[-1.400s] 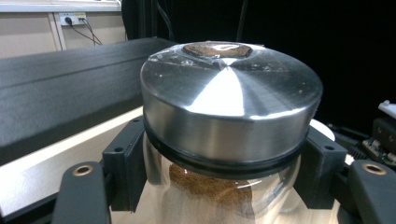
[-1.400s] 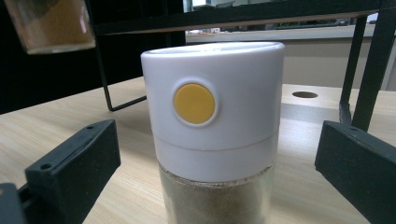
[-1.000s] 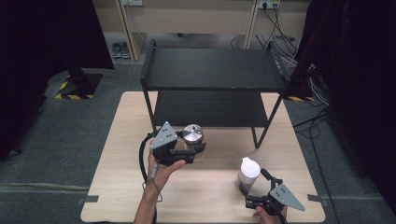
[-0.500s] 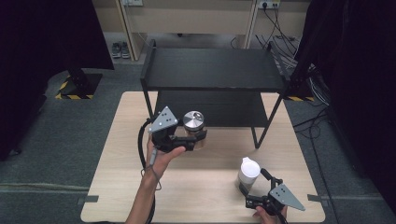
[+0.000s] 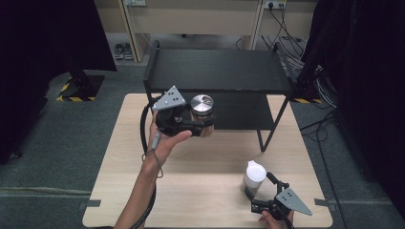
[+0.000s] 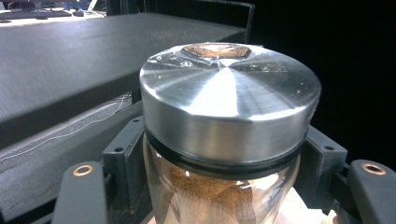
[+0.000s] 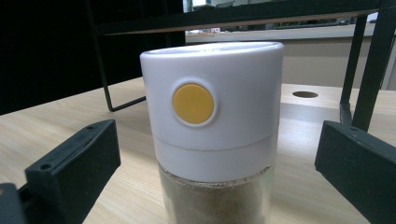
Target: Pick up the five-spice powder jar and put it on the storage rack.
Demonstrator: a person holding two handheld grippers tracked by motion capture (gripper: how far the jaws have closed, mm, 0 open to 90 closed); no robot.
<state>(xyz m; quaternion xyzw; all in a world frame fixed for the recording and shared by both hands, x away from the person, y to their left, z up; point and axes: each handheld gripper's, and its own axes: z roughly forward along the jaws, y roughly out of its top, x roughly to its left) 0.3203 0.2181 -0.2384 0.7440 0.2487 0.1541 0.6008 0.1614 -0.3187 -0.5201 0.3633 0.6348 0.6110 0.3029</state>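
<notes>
Left hand-held gripper [image 5: 203,128] clenched on upright steel-lidded glass jar [image 5: 202,114], just before black shelf rack [image 5: 219,71]; right hand-held gripper [image 5: 255,190] released around white-capped jar [image 5: 254,175].

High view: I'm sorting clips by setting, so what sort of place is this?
Probably a lab or recording room, not a kitchen: a wooden table on grey carpet, wall sockets with trailing cables, and black curtains.

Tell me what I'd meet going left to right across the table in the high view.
Left gripper holding the metal-lidded glass jar in the air → white-capped shaker standing on the table → right gripper, its jaws on either side of the shaker.
</notes>
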